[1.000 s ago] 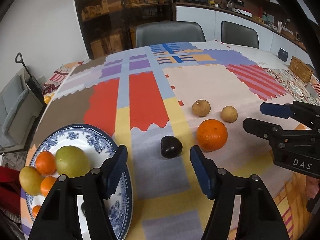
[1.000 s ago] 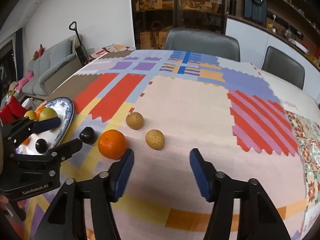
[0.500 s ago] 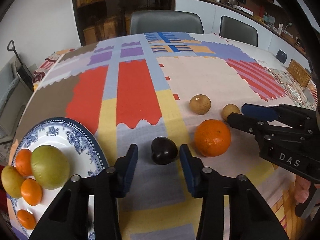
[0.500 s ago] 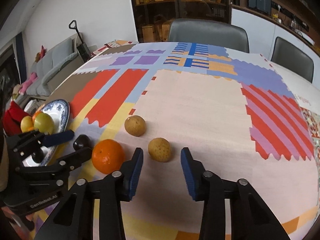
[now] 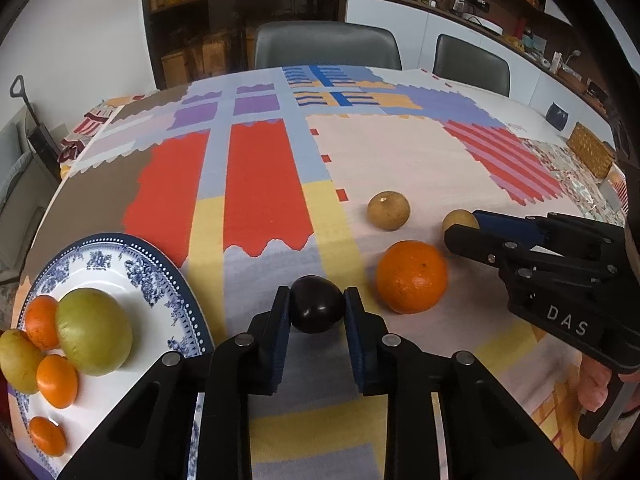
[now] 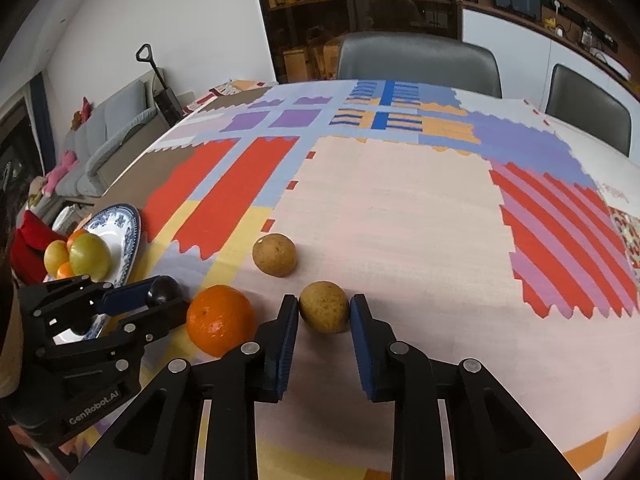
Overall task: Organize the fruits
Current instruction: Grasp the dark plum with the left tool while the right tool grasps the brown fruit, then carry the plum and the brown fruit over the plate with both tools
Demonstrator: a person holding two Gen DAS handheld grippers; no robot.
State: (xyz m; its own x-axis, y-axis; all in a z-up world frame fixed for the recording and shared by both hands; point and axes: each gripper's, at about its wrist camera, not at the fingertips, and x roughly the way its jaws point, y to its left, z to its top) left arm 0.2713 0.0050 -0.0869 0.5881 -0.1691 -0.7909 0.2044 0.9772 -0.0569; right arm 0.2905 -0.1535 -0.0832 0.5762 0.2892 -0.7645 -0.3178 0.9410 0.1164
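Observation:
My left gripper (image 5: pixel 316 308) is shut on a dark purple plum (image 5: pixel 317 309) that rests on the tablecloth. My right gripper (image 6: pixel 325 312) is shut on a small tan fruit (image 6: pixel 325 312), also on the cloth. A big orange (image 5: pixel 412 276) lies between them, and a second tan fruit (image 5: pixel 389 210) lies farther back. The blue and white plate (image 5: pixel 160 276) at the left holds a green fruit (image 5: pixel 94 332), a yellow fruit and several small oranges. In the right wrist view the left gripper (image 6: pixel 160 298) shows at the left beside the orange (image 6: pixel 221 319).
The patchwork tablecloth (image 5: pixel 400 156) covers a large table. Two grey chairs (image 5: pixel 328 46) stand at the far side. A woven basket (image 5: pixel 590 154) sits at the far right edge. The table edge runs close behind the plate at the left.
Both grippers moved forward and closed: the left one around the plum, the right one around the near tan fruit. The fruits have stayed in place on the cloth.

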